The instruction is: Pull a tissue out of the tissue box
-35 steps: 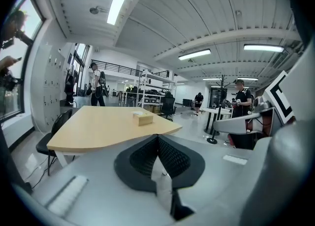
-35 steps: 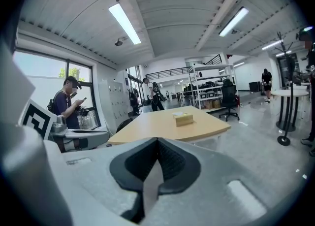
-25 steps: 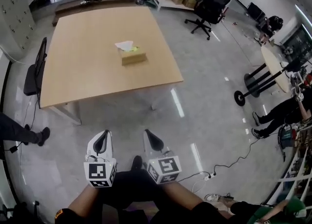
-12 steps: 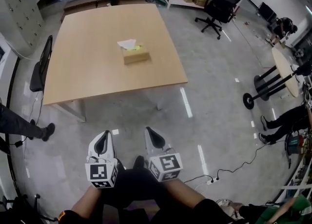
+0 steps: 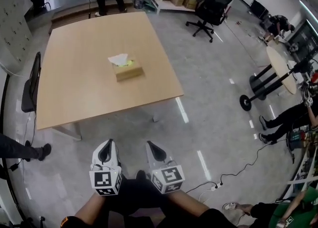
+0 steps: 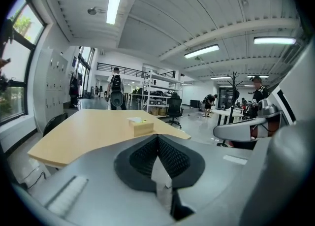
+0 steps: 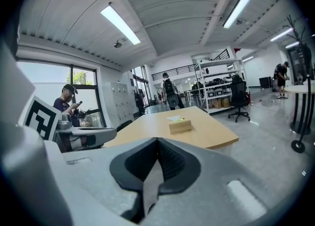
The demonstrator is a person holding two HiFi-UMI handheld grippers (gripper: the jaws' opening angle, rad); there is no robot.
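Over the grey floor [image 5: 213, 98], the white left gripper [image 5: 105, 145] and white right gripper [image 5: 152, 146] are both shut tight, holding nothing. The tan cardboard tissue box [image 5: 129, 71] lies crosswise on the light wooden table [image 5: 74, 103], well apart from them, with a white tissue [image 5: 118, 59] poking up.

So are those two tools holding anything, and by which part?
Nothing is held. The left tool and right tool are both shut and empty, far from the tissue box.

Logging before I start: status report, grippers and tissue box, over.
Left gripper and right gripper shut, empty, short of the table. Tissue box on table, tissue sticking up, untouched. Nothing seen in the way.
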